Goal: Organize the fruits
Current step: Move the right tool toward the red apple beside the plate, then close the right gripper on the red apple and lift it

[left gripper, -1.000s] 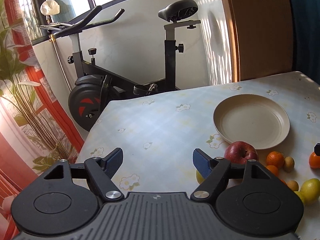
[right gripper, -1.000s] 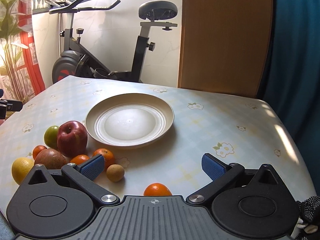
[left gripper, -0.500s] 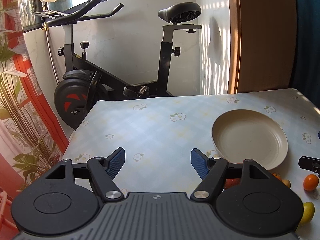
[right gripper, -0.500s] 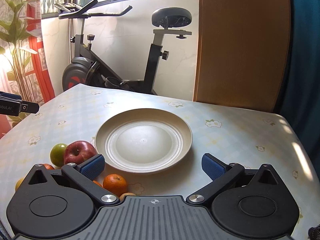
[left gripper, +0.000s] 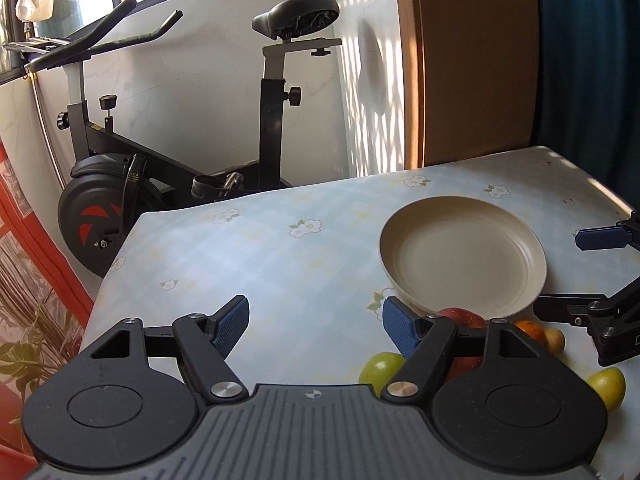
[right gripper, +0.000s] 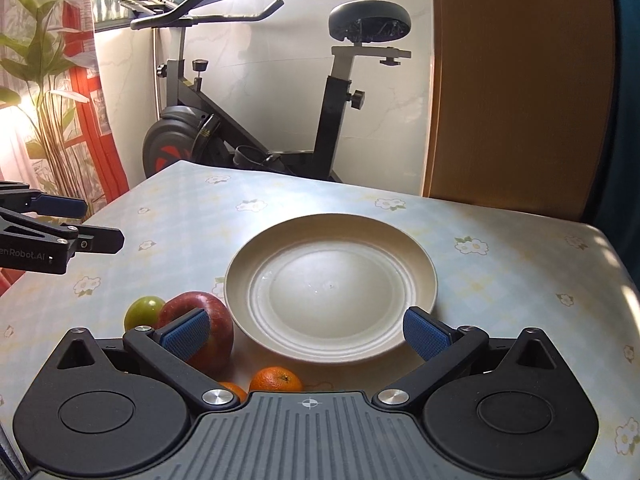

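Note:
An empty cream plate [right gripper: 330, 286] [left gripper: 462, 250] sits mid-table. Fruit lies along its near side: a red apple [right gripper: 218, 322] [left gripper: 460, 316], a green fruit [right gripper: 142, 312] [left gripper: 380, 368], an orange [right gripper: 276, 380] [left gripper: 530, 330], a second orange [right gripper: 234, 390], a small tan fruit [left gripper: 556, 340] and a yellow-green fruit [left gripper: 608, 386]. My left gripper [left gripper: 316, 326] is open and empty over the cloth left of the plate; it shows at the left of the right wrist view [right gripper: 76, 224]. My right gripper [right gripper: 306, 332] is open and empty above the plate's near rim; it shows at the right of the left wrist view [left gripper: 588, 268].
The table has a pale flowered cloth [left gripper: 248, 256]. An exercise bike [right gripper: 248, 128] stands behind its far edge. A wooden panel [right gripper: 516, 88] stands at the back right, a red curtain and plant [right gripper: 52, 92] at the left.
Both grippers have pulled back and risen, so more of the room shows and the near fruits have slid under the gripper bodies. The right gripper's fingers have come into the left wrist view.

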Motion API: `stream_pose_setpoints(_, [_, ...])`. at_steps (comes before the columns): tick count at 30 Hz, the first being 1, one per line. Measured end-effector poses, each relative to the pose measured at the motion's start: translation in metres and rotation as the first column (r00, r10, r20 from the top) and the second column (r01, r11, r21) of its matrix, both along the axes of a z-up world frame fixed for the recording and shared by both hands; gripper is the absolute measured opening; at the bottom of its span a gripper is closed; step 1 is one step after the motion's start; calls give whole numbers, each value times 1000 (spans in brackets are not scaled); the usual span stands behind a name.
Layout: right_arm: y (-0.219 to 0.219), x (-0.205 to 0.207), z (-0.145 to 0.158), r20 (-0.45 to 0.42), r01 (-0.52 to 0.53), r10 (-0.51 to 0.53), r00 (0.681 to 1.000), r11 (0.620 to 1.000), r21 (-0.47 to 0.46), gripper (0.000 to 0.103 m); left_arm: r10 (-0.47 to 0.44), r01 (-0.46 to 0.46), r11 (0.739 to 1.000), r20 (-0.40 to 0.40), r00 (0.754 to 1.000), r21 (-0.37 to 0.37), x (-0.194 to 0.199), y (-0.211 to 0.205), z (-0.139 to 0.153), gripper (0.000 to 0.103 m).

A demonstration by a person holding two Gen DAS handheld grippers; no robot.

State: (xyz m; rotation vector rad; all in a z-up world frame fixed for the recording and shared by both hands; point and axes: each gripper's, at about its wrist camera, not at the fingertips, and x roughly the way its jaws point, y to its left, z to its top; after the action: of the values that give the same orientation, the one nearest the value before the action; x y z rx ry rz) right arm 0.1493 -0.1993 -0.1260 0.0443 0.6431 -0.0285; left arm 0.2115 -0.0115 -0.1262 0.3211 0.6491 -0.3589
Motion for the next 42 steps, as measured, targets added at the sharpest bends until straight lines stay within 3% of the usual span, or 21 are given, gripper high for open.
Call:
stream_pose_setpoints(2, [5, 4, -2, -11, -14, 14, 1000, 1000, 10, 103, 13, -13, 1000, 38, 999, 19, 0, 0, 0, 79])
stream_pose_setpoints(5, [11, 8, -4, -26, -33, 33, 999, 999, 18, 103, 30, -45, 993, 134, 990, 109, -3, -6, -1, 85])
stream_pose_setpoints(9, [21, 14, -6, -60, -74, 76, 995, 997, 31, 99, -16, 3, 992, 101, 995, 126, 5, -7, 2, 85])
stream_pose_setpoints(13, [26, 19, -7, -79, -80, 85, 993, 995, 60, 90, -33, 28, 995, 60, 998, 92, 11, -3, 3, 85])
stream_pose_setpoints(18, [31, 21, -11, -106, -72, 81, 991, 994, 87, 80, -76, 73, 996, -58, 995, -40, 22, 6, 0, 81])
stream_pose_setpoints(23, [38, 24, -13, -121, -85, 98, 988, 991, 107, 72, -145, 132, 986, -134, 980, -105, 28, 2, -7, 54])
stream_pose_setpoints(25, [40, 25, -15, -129, -93, 106, 986, 990, 103, 58, -155, 139, 983, -141, 978, -117, 28, 1, -9, 34])
stream_pose_setpoints(27, [41, 25, -15, -135, -100, 116, 984, 988, 116, 56, -165, 141, 979, -170, 971, -144, 29, -1, -15, 34])
stream_pose_setpoints(32, [40, 28, -17, -149, -105, 128, 980, 982, 156, 55, -255, 202, 957, -270, 928, -207, 30, -10, -34, 34])
stream_pose_setpoints(42, [46, 35, -21, -182, -114, 147, 972, 977, 178, 55, -310, 223, 935, -329, 892, -274, 39, -10, -39, 35])
